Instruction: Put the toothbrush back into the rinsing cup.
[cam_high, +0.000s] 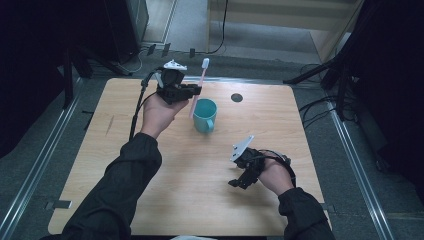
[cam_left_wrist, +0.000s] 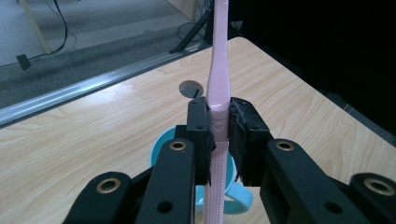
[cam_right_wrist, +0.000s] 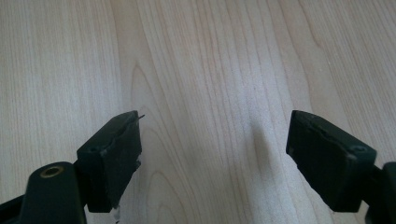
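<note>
High view first: I see the teal cup (cam_high: 205, 114) standing upright on the wooden table (cam_high: 150, 200), a bit past the table's middle, handle toward my side; I'll place everything off that cup. Left gripper (cam_high: 192, 90) sits just beside the cup's rim on its left, raised in the left hand (cam_high: 157, 112), jaws aimed across the rim; it is clamped on the pink toothbrush (cam_high: 199, 85) — brush stands nearly upright, white head at top, lower end down inside or right at the cup's mouth, can't tell whether it touches the bottom. Left gripper view confirms: both black pads (cam_left_wrist: 201, 135) pressed flat against the handle of the toothbrush (cam_left_wrist: 218, 84) about mid-length, cup (cam_left_wrist: 161, 148) directly below the jaws, handle running down toward its opening. Round dark hole (cam_high: 237, 97) in the tabletop lies beyond the cup to its right. Right gripper (cam_high: 239, 181) is well apart from the cup, nearer me and to its right, held low over the table in the right hand (cam_high: 275, 175); right gripper view shows its jaws spread wide — bare wood grain between them, nothing held; whether the tips touch the table I can't tell.
</note>
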